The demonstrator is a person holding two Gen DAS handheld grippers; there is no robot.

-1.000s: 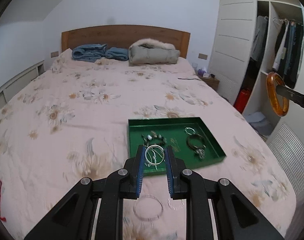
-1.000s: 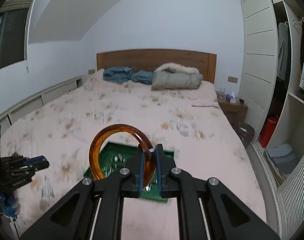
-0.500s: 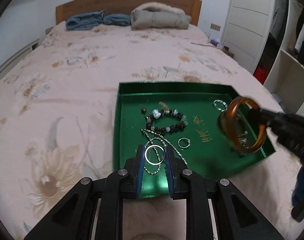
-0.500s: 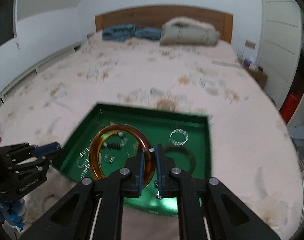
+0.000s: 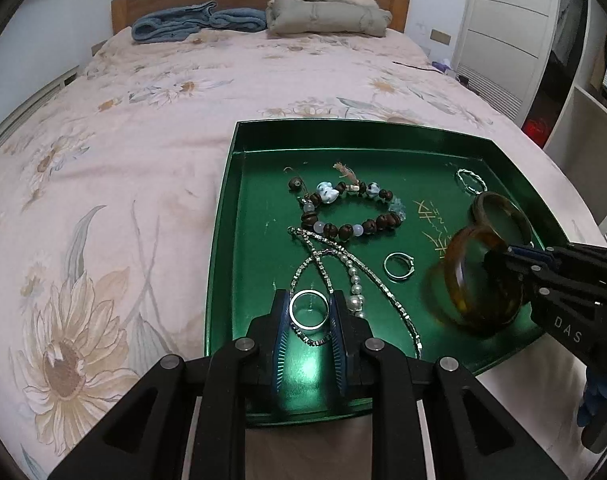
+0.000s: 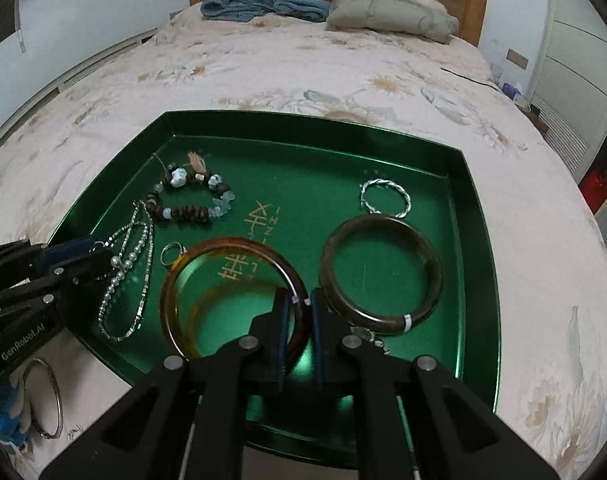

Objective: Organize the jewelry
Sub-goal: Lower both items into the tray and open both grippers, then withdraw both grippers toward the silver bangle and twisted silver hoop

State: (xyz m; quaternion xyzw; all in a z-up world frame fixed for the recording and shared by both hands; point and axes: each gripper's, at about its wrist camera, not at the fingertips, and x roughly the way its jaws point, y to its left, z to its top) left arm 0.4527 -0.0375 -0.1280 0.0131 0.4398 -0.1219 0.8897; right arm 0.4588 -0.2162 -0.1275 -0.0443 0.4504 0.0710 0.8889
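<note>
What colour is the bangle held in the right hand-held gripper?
Translucent amber-brown bangle, clearest in the right wrist view, over the green tray.

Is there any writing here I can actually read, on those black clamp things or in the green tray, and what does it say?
"GenRoboLAI", roughly, white letters on the left gripper body; the last letters are unsure.
"DAS", the visible part of a white word on the right gripper body; the rest is cut off.
Gold characters on the floor of the green tray: a sign of some kind, too stylised to read.
No other writing shows.
</note>
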